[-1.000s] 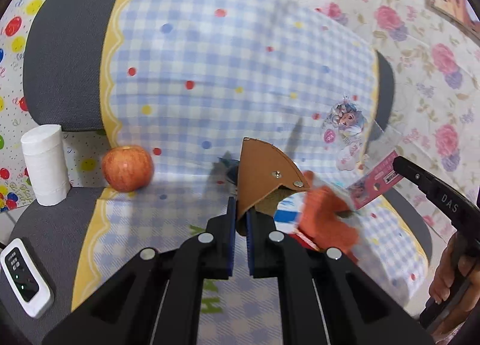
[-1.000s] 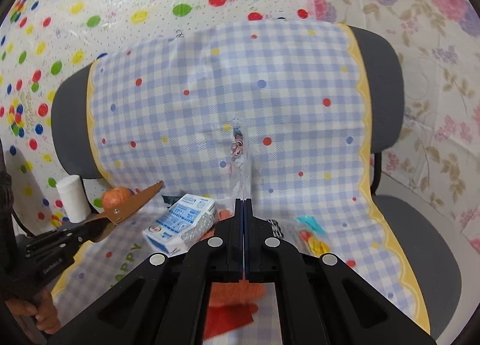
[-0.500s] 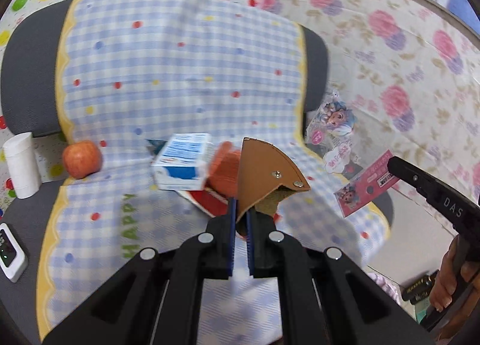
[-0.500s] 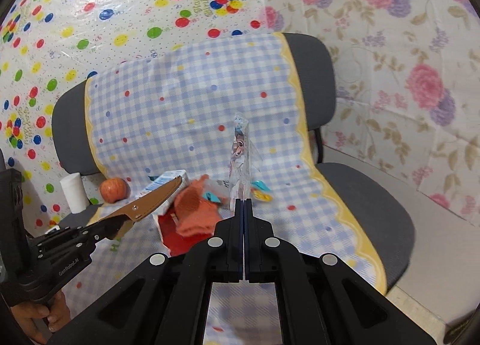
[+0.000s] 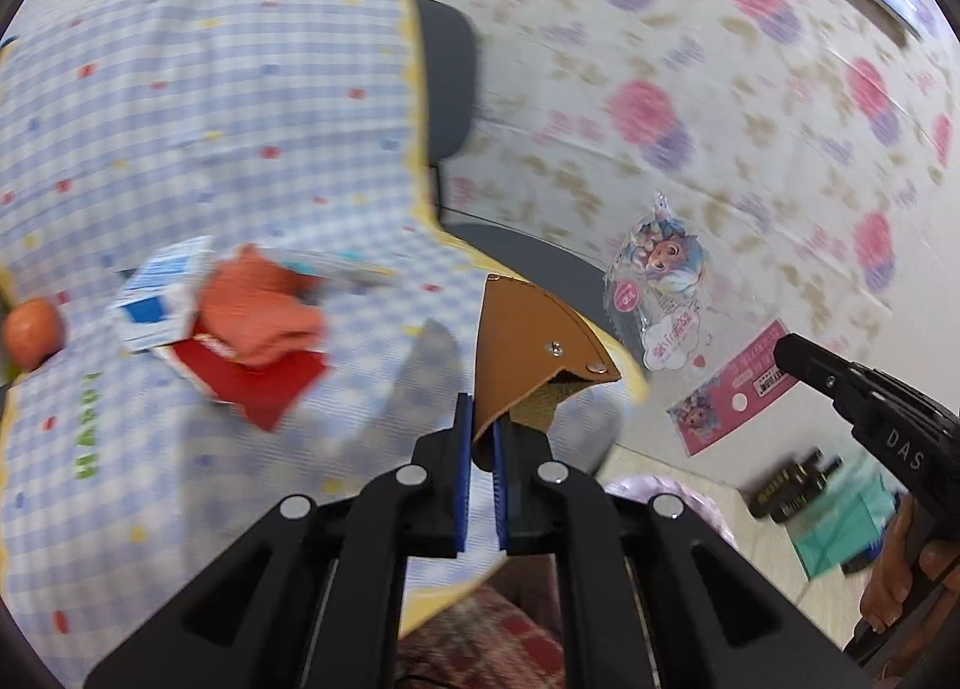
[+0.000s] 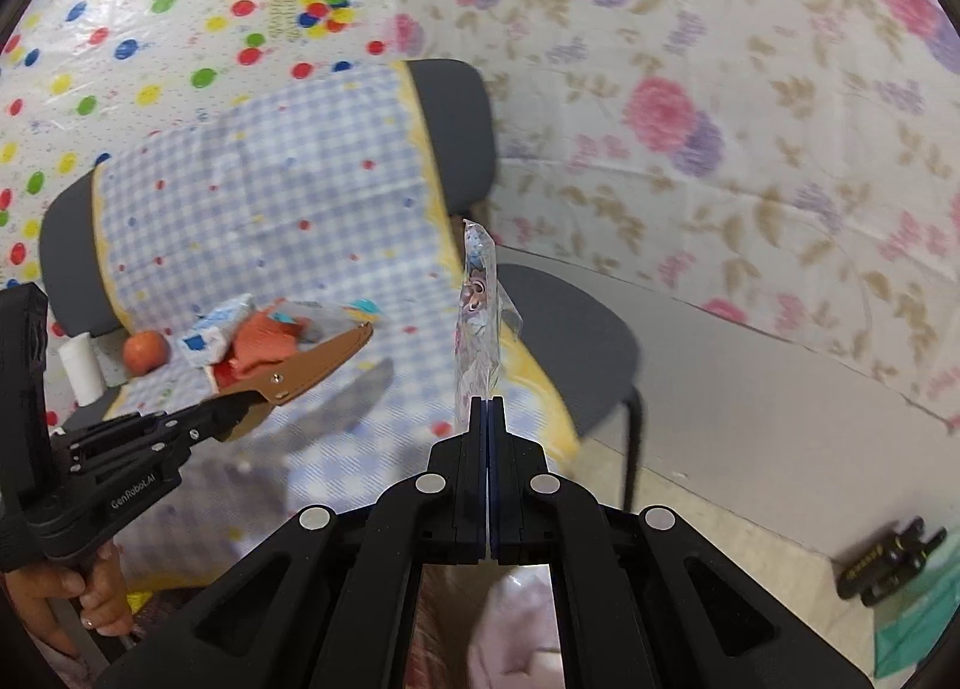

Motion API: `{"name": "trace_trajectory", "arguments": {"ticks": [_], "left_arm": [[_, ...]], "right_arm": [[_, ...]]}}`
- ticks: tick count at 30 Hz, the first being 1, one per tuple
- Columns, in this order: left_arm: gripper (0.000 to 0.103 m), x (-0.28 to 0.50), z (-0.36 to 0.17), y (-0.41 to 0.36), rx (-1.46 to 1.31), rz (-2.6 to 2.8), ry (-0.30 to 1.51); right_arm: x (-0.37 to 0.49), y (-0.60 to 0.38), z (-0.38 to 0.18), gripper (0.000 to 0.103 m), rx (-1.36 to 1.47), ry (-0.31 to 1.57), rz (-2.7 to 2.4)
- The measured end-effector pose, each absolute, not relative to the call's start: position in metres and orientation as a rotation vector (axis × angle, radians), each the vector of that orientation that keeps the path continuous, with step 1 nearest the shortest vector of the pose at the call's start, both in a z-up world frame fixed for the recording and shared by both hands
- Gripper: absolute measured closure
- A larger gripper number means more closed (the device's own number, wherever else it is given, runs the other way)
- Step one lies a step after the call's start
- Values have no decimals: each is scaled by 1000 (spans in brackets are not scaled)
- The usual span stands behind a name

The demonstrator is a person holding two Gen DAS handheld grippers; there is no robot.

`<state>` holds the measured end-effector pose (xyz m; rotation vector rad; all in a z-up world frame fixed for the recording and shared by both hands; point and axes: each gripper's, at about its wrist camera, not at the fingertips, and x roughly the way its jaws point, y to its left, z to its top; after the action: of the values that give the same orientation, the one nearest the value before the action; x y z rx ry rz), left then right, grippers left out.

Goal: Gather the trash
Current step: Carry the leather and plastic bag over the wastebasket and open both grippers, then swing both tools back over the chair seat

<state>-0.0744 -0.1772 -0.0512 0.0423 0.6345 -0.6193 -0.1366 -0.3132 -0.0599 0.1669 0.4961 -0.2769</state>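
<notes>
Left wrist view, one brown leather piece [image 5: 528,353], one wrapper [image 5: 666,293].

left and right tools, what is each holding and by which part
Left tool pinches the brown leather piece by its lower narrow end. Right tool pinches the clear cartoon wrapper by its bottom edge.

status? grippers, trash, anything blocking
Left gripper shut on brown leather piece. Right gripper shut on clear cartoon wrapper. Carton, orange cloth remain on chair. Nothing blocking.
</notes>
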Motion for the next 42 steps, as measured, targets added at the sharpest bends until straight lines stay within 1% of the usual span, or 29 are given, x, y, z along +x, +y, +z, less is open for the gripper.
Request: {"name": "trace_trajectory", "arguments": {"ticks": [6, 12, 26, 31, 34, 35, 36, 38, 42], "left_arm": [[99, -99, -59, -217, 98, -738, 646], [99, -117, -67, -250, 144, -817, 662], [99, -116, -90, -301, 199, -929, 789], [97, -110, -102, -321, 217, -984, 866], [82, -110, -110, -328, 229, -1003, 893], [69, -111, -111, -329, 239, -1005, 894], [60, -111, -112, -329, 242, -1006, 893], [60, -112, -113, -329, 243, -1017, 887], [60, -112, -107, -323, 227, -1019, 858]], "right_arm": [[-183, -335, -73, 102, 179, 514, -413], [-211, -346, -75, 102, 166, 522, -500], [-214, -381, -107, 102, 261, 603, -529], [-209, -395, -122, 99, 305, 632, -525], [-208, -400, -130, 97, 329, 655, -521], [-208, -402, -132, 92, 337, 661, -520], [-208, -402, -132, 86, 340, 663, -518], [-208, -402, -131, 83, 332, 659, -522], [-208, -402, -126, 82, 326, 637, -521]]}}
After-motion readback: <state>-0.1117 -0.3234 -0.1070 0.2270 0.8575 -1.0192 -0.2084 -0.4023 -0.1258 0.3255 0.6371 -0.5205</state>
